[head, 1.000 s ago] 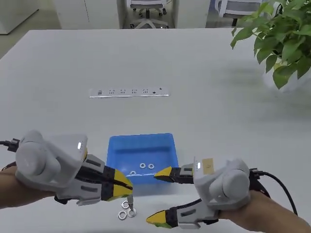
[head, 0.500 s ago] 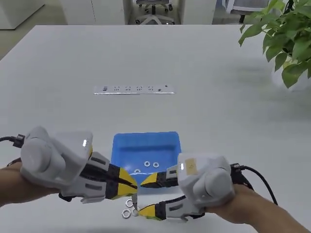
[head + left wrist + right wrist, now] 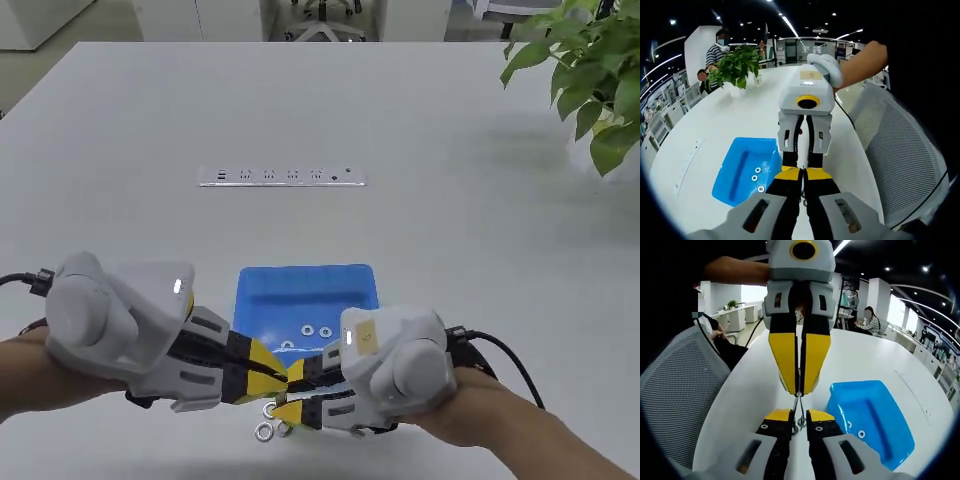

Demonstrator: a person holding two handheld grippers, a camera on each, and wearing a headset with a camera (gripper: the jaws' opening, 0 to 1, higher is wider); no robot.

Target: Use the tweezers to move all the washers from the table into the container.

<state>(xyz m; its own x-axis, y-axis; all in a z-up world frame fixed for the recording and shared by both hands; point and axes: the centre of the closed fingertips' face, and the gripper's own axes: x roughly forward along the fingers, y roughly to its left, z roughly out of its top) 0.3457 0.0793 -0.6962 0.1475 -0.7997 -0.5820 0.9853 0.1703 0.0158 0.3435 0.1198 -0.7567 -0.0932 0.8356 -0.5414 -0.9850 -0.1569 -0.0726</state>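
Note:
A blue container [image 3: 300,288] sits at the near middle of the white table, with three washers [image 3: 315,331] inside. A few loose washers [image 3: 270,429] lie on the table just in front of it. My left gripper [image 3: 278,378] points right and is shut on thin metal tweezers [image 3: 798,401]. My right gripper [image 3: 286,397] points left, tip to tip with the left one, its jaws shut around the tweezers' lower part. The tweezer tips hang just over the loose washers [image 3: 801,421]. The container [image 3: 740,165] lies to the left in the left gripper view.
A white power strip [image 3: 283,177] lies across the table's middle. A potted plant [image 3: 590,70] stands at the far right. A mesh office chair [image 3: 900,150] is beside the table's near edge. People sit in the background.
My right gripper has moved left toward the left one, and its wide-open jaws have shut on the tweezers. The left gripper has stayed in place, holding them.

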